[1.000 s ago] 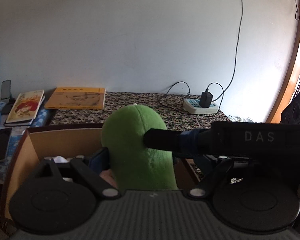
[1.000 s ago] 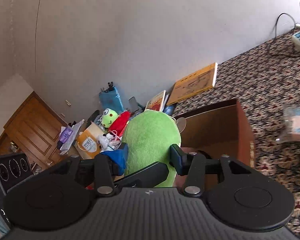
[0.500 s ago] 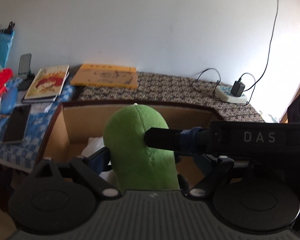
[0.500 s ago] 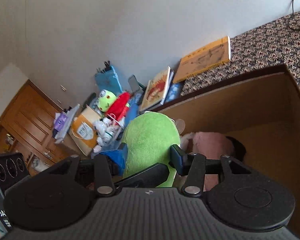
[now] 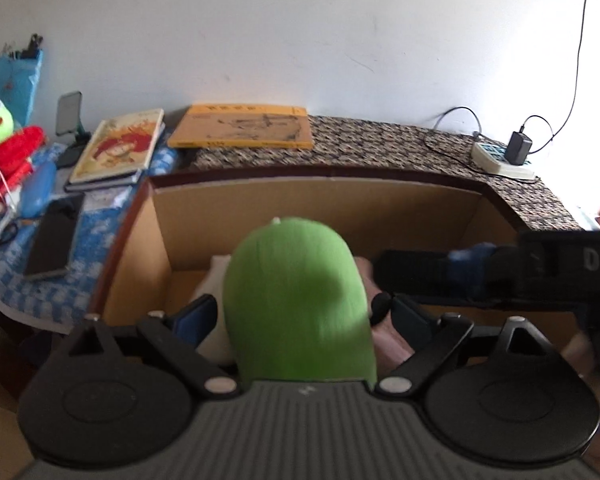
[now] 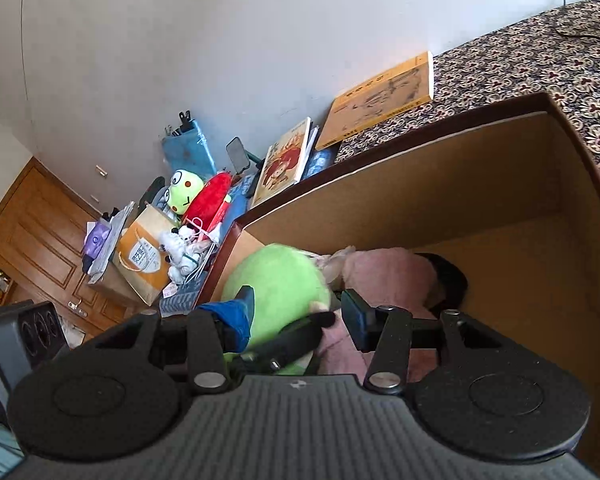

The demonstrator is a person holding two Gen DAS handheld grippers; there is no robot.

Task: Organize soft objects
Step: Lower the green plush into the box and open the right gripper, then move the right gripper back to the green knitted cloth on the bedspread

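A green plush toy (image 5: pixel 296 300) sits between the fingers of my left gripper (image 5: pixel 300 316), low inside the open cardboard box (image 5: pixel 316 204). The jaws stand wide and seem to have let go of it. My right gripper (image 6: pixel 296 304) is at the same green plush (image 6: pixel 276 280), its jaws also spread with a gap on the right side. A pink plush (image 6: pixel 384 276) and a white plush (image 5: pixel 216 280) lie in the box beside it. The right gripper's arm crosses the left wrist view (image 5: pixel 480 272).
Left of the box lie a frog plush (image 6: pixel 184 194), a red plush (image 6: pixel 210 202), a white plush (image 6: pixel 176 246), an orange bag (image 6: pixel 140 256), two books (image 5: pixel 240 126), a phone (image 5: pixel 54 240). A power strip (image 5: pixel 500 158) sits on the patterned cloth at the right.
Both grippers have lowered the green plush into the box. Their jaws have opened wider and the right finger has drawn back from the plush.
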